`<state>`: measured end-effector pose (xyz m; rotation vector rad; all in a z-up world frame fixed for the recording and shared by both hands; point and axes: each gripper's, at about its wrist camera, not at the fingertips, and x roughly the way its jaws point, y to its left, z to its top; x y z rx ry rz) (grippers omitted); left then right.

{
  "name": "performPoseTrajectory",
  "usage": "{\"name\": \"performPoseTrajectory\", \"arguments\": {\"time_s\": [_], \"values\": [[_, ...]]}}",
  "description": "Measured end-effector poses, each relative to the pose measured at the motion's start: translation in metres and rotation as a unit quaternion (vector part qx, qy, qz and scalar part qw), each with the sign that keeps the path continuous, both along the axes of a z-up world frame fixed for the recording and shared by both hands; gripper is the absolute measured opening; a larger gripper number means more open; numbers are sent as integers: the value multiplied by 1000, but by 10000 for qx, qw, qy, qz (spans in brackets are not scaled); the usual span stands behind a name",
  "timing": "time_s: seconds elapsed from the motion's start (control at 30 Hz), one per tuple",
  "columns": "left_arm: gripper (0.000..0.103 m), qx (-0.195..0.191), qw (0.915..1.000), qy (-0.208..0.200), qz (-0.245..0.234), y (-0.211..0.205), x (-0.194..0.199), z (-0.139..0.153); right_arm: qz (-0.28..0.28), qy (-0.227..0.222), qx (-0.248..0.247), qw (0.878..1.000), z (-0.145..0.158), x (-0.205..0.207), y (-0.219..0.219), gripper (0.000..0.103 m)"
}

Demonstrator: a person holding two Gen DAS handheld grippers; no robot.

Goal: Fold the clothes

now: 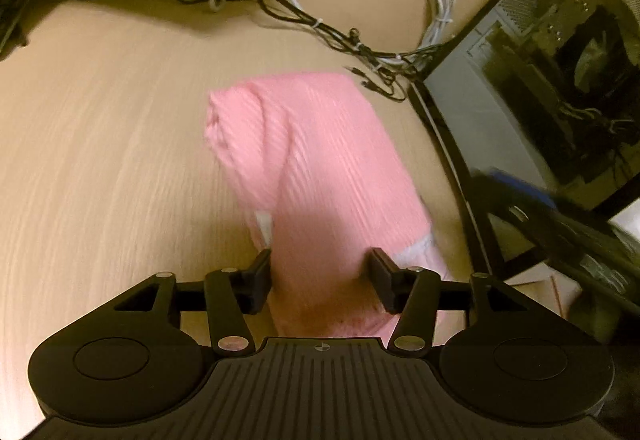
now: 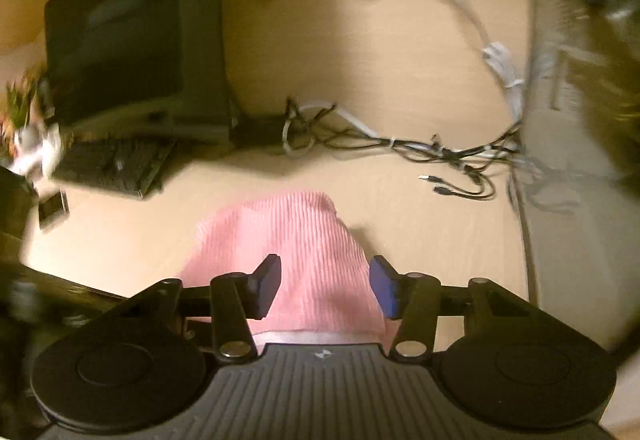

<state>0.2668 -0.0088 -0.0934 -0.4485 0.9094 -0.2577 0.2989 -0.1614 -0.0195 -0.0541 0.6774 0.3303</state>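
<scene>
Garment: pink ribbed cloth [image 1: 316, 160] lies folded on your wooden worktop [image 1: 100, 160], near the cables [image 1: 340, 36].
Left gripper [image 1: 320, 280]: your jaws stand partly apart with cloth between; contact cannot be told.
Right gripper [image 2: 324, 286]: partly apart over the cloth; grip unclear through blur.

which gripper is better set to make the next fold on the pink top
Probably left: the left hand-held gripper straddles the pink top's end with its full length ahead. The right hand-held gripper sees less.
</scene>
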Motion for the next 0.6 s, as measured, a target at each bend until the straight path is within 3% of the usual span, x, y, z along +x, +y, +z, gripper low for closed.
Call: {"name": "performPoseTrajectory", "arguments": {"time_s": [0.1,0.2,0.33,0.47,0.6], "values": [[69,94,9994,-1,321,-6,-10,3,156,353,-183,9991,-27,18,-5,51],[88,322,9978,-156,553,-16,-20,12,300,533,-180,9980,-40,26,-17,59],[92,527,9941,-429,851,-29,-27,25,429,642,-38,9970,-40,28,-36,63],[74,834,9881,-911,916,-47,-29,41,528,682,-11,9963,-42,22,-46,63],[53,865,9893,-924,729,-59,-22,31,372,442,172,9982,-30,12,-52,63]]}}
